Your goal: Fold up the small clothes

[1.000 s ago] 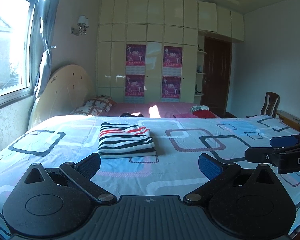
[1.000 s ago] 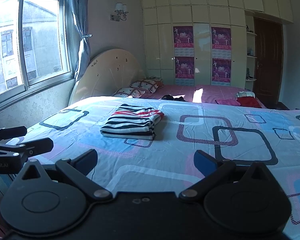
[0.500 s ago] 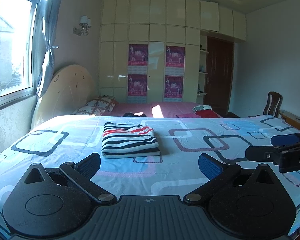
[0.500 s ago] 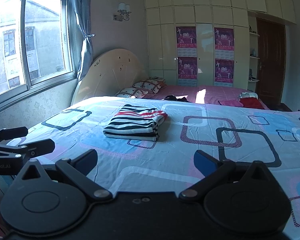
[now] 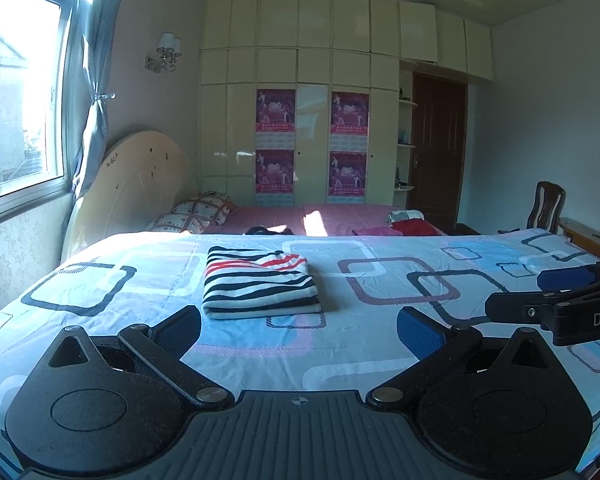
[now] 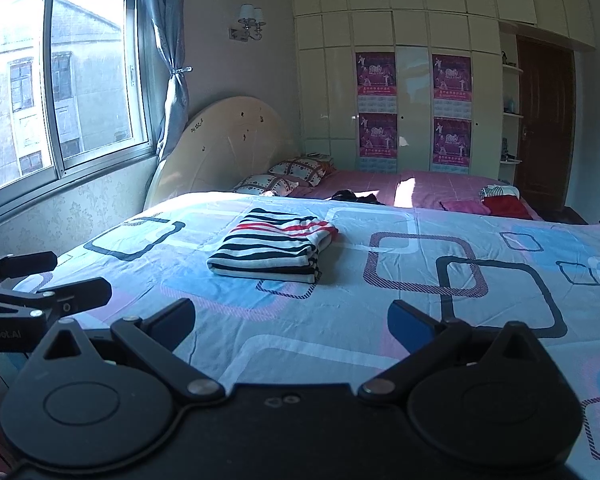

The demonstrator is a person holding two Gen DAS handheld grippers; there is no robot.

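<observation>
A striped garment (image 5: 260, 284), folded into a neat rectangle with black, white and red bands, is lying flat on the patterned bedsheet (image 5: 380, 332) just left of centre in the left wrist view; in the right wrist view the same garment (image 6: 274, 250) is sitting in the middle of the frame. Neither claw is touching it.

The left claw (image 5: 298, 330) is hovering low over the near part of the bed, its 2 blue-padded fingers (image 5: 178, 330) spread wide and holding nothing. The right claw (image 6: 292, 326) is likewise standing open and empty, its fingers (image 6: 410, 330) apart over the sheet. Each claw is showing in the other's view: the right one (image 5: 556, 300) is reaching in from the right edge, and the left one (image 6: 40, 286) is reaching in from the left edge, both well apart from the garment.

Beyond the sheet, a pink bedspread (image 5: 340, 220) is carrying what are probably a few loose clothes, too small to tell apart. 2 checked pillows (image 6: 288, 176) are leaning by a curved headboard (image 6: 220, 148), a window (image 6: 60, 88) is filling the upper left, and a white wardrobe (image 5: 312, 100) with 4 purple posters (image 5: 275, 111) is standing at the back.
</observation>
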